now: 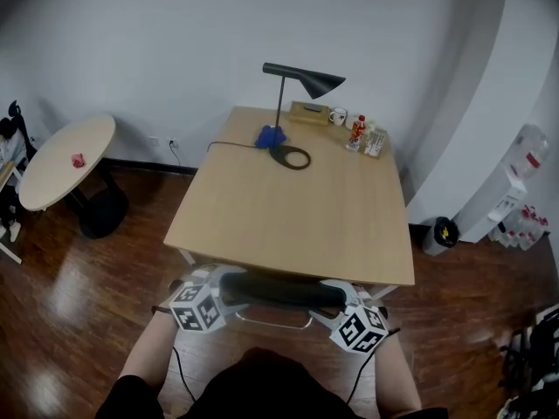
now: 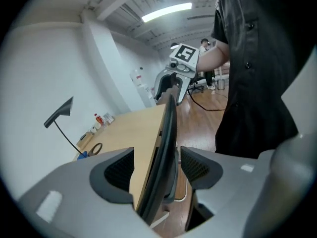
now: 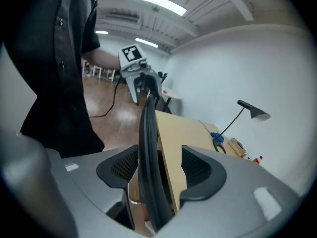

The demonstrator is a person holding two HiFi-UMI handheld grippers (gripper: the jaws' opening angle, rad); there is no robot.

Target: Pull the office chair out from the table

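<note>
The office chair [image 1: 279,290] is tucked under the near edge of the wooden table [image 1: 297,208]; only the dark top of its backrest and a chrome bar below it show. My left gripper [image 1: 220,279] straddles the left end of the backrest [image 2: 166,143]. Its jaws stand open, with a gap to both pads [image 2: 118,175]. My right gripper [image 1: 337,290] straddles the right end of the backrest [image 3: 148,148], also open, the near pad [image 3: 120,168] close beside the rim. Each gripper view shows the other gripper far along the rim.
A black desk lamp [image 1: 299,82] with a cable, a blue object, a box, a mug and bottles [image 1: 360,134] sit along the table's far edge. A round side table [image 1: 65,160] stands at the left, a white rack at the right. My body is close behind the chair.
</note>
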